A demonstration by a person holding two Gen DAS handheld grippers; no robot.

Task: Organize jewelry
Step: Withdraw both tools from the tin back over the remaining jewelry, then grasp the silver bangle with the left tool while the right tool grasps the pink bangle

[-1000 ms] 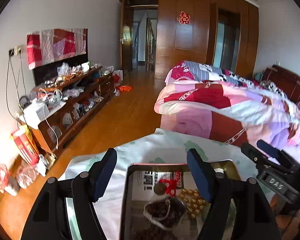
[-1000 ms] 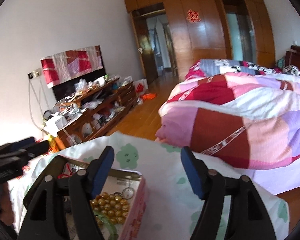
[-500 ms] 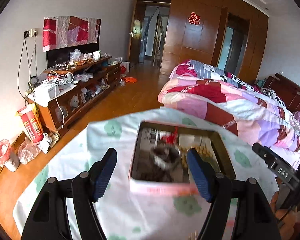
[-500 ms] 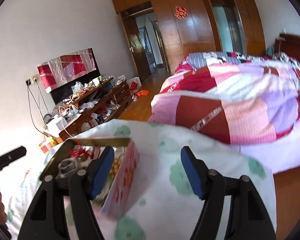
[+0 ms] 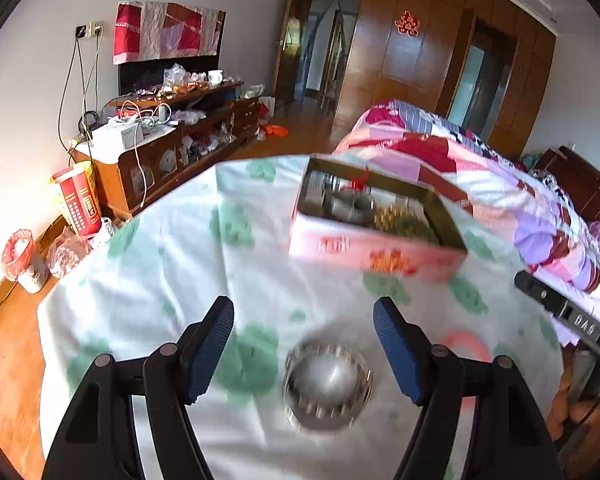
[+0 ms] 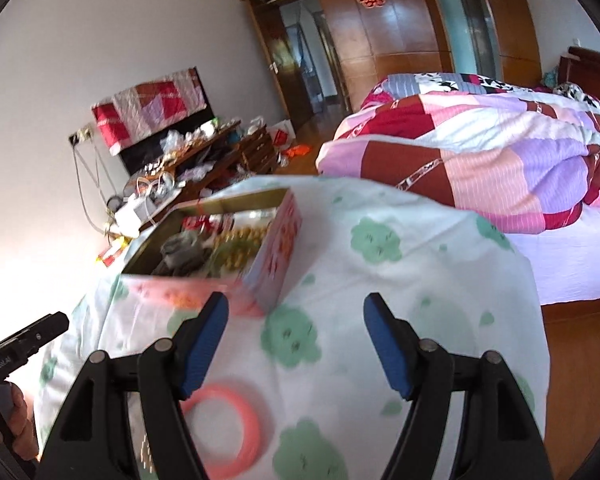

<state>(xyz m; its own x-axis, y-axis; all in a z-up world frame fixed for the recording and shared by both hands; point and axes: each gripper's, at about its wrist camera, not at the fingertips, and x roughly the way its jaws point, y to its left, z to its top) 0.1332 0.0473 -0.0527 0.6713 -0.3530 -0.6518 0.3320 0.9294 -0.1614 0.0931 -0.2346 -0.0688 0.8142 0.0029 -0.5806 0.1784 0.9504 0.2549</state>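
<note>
A pink open box (image 5: pixel 376 254) with gold beads, a dark pouch and a red tassel inside sits on the flowered tablecloth (image 5: pixel 204 264); it also shows in the right wrist view (image 6: pixel 268 264). A silver beaded bracelet (image 5: pixel 327 384) lies on the cloth between my left gripper's fingers. A pink bangle (image 6: pixel 228 428) lies by my right gripper's left finger; it shows blurred in the left wrist view (image 5: pixel 466 344). My left gripper (image 5: pixel 304 348) is open and empty. My right gripper (image 6: pixel 296 344) is open and empty over the cloth.
A bed with a patchwork quilt (image 6: pixel 500 152) stands to the right of the table. A cluttered wooden cabinet (image 5: pixel 172 136) runs along the left wall. Wooden floor (image 5: pixel 4 352) lies beyond the table's left edge.
Both grippers have pulled back from the box towards me. The box now sits farther off, and the silver bracelet and pink bangle have come into view.
</note>
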